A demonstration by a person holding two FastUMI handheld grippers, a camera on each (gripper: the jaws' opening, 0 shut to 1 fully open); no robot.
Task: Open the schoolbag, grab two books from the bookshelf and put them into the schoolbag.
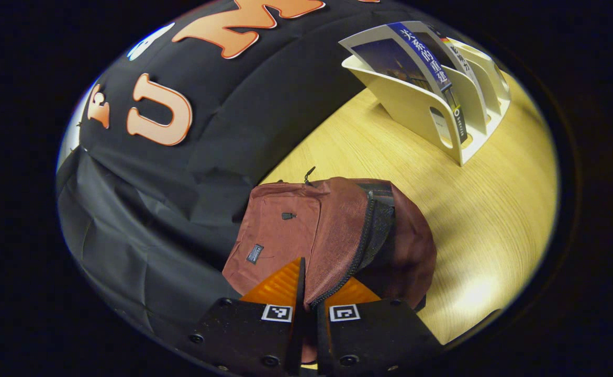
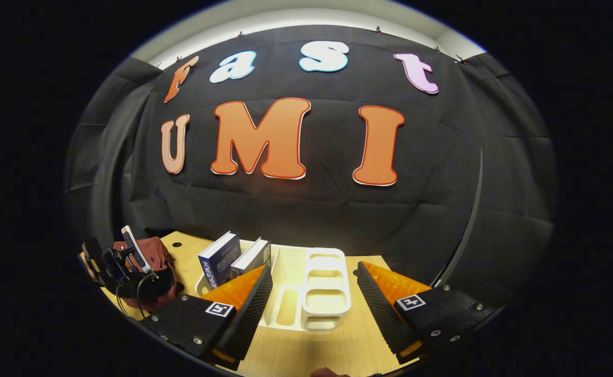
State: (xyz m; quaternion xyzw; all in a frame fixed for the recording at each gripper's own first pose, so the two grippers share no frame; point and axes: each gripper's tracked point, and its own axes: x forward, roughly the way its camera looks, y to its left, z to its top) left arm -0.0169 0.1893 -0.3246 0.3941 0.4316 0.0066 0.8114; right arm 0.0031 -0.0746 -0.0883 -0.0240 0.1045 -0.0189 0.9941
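While schoolbag [image 1: 332, 230] fabric seemingly sits pinched, left hand-held gripper [image 1: 310, 298] closes

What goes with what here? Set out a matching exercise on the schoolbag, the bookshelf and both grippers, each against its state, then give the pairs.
Things:
1. schoolbag
2. bookshelf
3. right gripper
4. left gripper

States:
a. open, facing the bookshelf
b. maroon, zip partly undone
c. white, two books standing in it
d. closed on the bag's fabric by the zip

Pairs: 1-b, 2-c, 3-a, 4-d
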